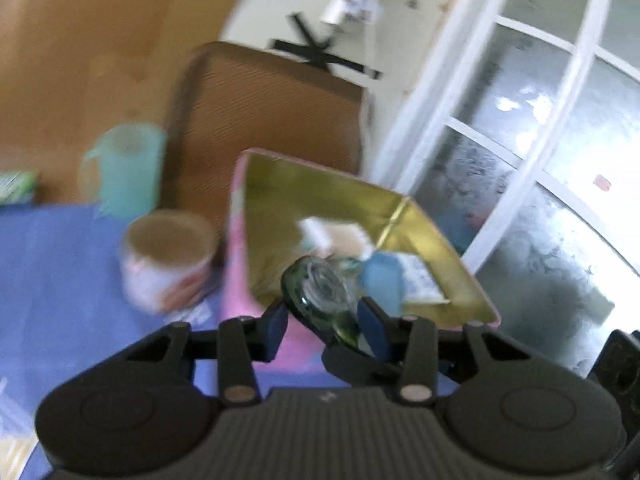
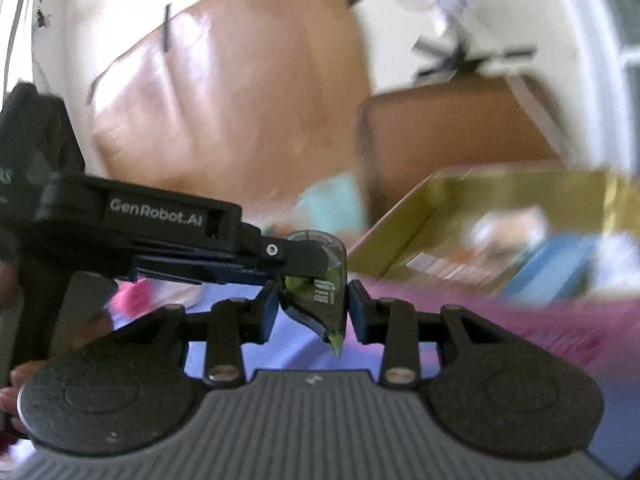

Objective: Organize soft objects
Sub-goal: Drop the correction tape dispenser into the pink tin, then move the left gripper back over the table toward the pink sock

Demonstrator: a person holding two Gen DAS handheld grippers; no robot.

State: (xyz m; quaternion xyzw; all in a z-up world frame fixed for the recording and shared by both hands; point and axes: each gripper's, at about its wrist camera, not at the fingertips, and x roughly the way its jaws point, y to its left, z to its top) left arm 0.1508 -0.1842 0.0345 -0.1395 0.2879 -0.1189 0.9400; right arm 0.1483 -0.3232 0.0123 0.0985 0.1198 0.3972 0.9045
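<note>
A green see-through tape dispenser (image 1: 324,300) sits between the pads of my left gripper (image 1: 326,320), which is shut on it, just at the near edge of a pink box with a gold inside (image 1: 280,200). In the right wrist view the same dispenser (image 2: 320,284) hangs between the pads of my right gripper (image 2: 314,312); the pads stand a little apart from it. The left gripper's fingers (image 2: 296,258) reach in from the left and hold the dispenser. The box (image 2: 460,200) lies ahead to the right, with a blue pack (image 1: 382,280) and white packets inside.
A patterned cup (image 1: 168,256) and a teal pitcher (image 1: 128,168) stand left of the box on a blue cloth (image 1: 60,280). A brown chair back (image 1: 272,112) rises behind. A white-framed window (image 1: 520,160) is on the right.
</note>
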